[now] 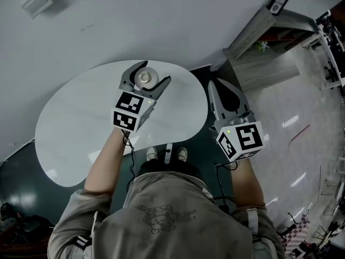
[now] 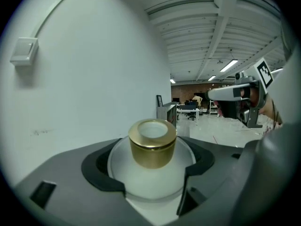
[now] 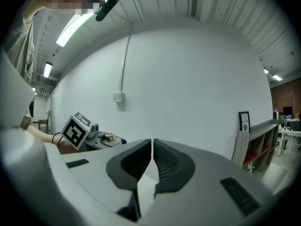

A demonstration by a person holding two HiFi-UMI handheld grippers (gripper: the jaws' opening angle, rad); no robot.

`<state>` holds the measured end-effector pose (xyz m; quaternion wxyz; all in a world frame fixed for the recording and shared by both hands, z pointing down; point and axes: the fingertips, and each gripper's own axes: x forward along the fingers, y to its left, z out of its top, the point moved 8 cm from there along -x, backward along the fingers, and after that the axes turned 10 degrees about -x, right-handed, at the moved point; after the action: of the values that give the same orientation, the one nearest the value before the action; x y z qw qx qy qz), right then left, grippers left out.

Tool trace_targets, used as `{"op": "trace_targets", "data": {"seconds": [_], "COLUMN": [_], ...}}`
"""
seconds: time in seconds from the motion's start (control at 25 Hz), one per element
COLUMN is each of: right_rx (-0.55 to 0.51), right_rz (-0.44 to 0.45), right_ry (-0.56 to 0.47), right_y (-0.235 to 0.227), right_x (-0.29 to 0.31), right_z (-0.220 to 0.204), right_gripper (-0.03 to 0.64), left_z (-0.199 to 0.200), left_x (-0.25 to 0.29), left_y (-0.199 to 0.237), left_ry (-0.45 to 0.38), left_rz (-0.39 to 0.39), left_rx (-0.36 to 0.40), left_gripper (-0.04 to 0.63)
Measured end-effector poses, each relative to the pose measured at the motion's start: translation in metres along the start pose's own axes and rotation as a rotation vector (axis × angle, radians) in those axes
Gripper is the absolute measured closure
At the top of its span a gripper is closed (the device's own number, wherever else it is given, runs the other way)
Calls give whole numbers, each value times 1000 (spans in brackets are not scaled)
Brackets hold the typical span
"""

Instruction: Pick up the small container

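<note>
The small container [image 1: 145,78] is a frosted white jar with a gold lid [image 2: 151,142]. It sits between the jaws of my left gripper [image 1: 156,72], over the far part of the white oval table [image 1: 81,123]. In the left gripper view the dark pads [image 2: 101,166] press on its round body from both sides. I cannot tell whether it rests on the table or hangs above it. My right gripper [image 1: 212,83] is past the table's right edge, jaws shut with nothing between them [image 3: 152,147]. From there I see the left gripper [image 3: 82,131] and the jar [image 3: 109,137] at the left.
A white wall runs just behind the table, with a small box [image 1: 36,1] mounted on it. A low shelf unit [image 1: 259,42] with a framed picture [image 1: 278,3] stands to the right. The person's shoes [image 1: 167,154] are on the dark floor by the table's near edge.
</note>
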<state>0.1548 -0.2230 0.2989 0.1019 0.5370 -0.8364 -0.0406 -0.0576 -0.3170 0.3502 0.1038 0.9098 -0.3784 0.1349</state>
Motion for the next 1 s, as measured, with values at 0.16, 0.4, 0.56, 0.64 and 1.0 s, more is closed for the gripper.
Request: {"op": "trace_targets", "data": {"seconds": [0.16,0.4,0.56,0.64,1.0], "right_rx": [-30,-81,-124,-130,-105], "right_rz": [-6,23,53,57,56], "right_ry": [-44,-103,-123,-139,-114], "right_y": [3,13,24,29,42], "right_x": [-20,-45,-63,-72,-94], "right_z": [30,59,75,81,71], "right_gripper": [583,583,583,583,583], "left_z": [26,54,63,66,65], "left_x": [-28,-67,-91,-104,-137], "left_y": [-10,-26,-35,-39,-58], "left_ry": [-42,-109,-130,-145,-175], "left_rz": [-1,10,15,20,27], "left_rx": [15,70,87,88,92], "left_gripper": [252,252,252,252,252]}}
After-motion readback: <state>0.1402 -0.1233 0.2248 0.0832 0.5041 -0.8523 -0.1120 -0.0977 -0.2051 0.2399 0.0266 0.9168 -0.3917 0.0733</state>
